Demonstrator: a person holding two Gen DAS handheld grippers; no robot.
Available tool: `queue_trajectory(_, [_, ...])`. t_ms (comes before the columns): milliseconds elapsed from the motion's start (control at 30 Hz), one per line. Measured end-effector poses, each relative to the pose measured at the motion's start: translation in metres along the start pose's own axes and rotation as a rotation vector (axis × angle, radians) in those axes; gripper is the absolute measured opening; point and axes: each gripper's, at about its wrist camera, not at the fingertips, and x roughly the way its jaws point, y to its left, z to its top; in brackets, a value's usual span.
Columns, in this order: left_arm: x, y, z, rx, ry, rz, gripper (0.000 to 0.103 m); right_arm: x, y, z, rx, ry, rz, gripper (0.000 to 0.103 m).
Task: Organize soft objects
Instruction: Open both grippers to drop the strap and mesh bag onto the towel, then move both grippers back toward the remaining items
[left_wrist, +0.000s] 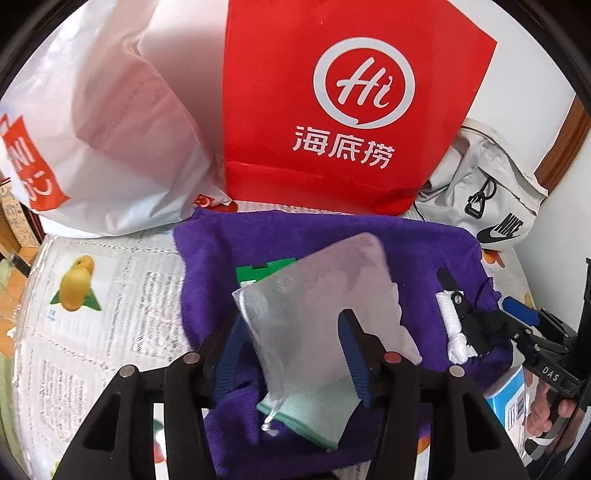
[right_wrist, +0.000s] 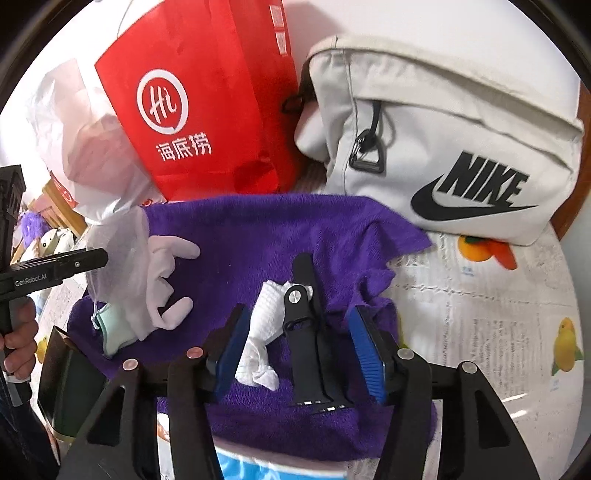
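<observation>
while both of my tools hang over the purple towel (right_wrist: 258, 236), neither is clamping anything. my left hand-held gripper (left_wrist: 291, 350) has its blue pads apart, with a sheer mesh pouch (left_wrist: 314, 295) lying loose between them; i see no pad pressing on it. a pale glove shows under the pouch, its mint cuff (left_wrist: 314, 413) sticking out at the near end, and a green item (left_wrist: 258, 269) peeks from behind. my right hand-held gripper (right_wrist: 299, 350) is likewise spread, straddling a black watch strap (right_wrist: 306, 332) and a crumpled white cloth (right_wrist: 258, 332), which lie side by side touching each other on the towel. the towel sits on a desk (right_wrist: 498, 314) covered in printed newspaper. behind it stand a red paper bag (left_wrist: 351, 110), a white plastic bag (left_wrist: 110, 129) on the left and a grey nike bag (right_wrist: 443, 129) on the right.
</observation>
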Motion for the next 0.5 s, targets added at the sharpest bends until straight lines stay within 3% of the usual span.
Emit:
queue_trajectory(133, [-0.016, 0.002, -0.004, 0.002, -0.016, 0.033, 0.055, -0.016, 0.002, -0.005, 0.012, -0.02, -0.008, 0.061])
queue_trajectory(500, [-0.096, 0.005, -0.038, -0.012, -0.12, 0.018, 0.055, -0.092, 0.028, -0.051, 0.032, -0.106, -0.004, 0.061])
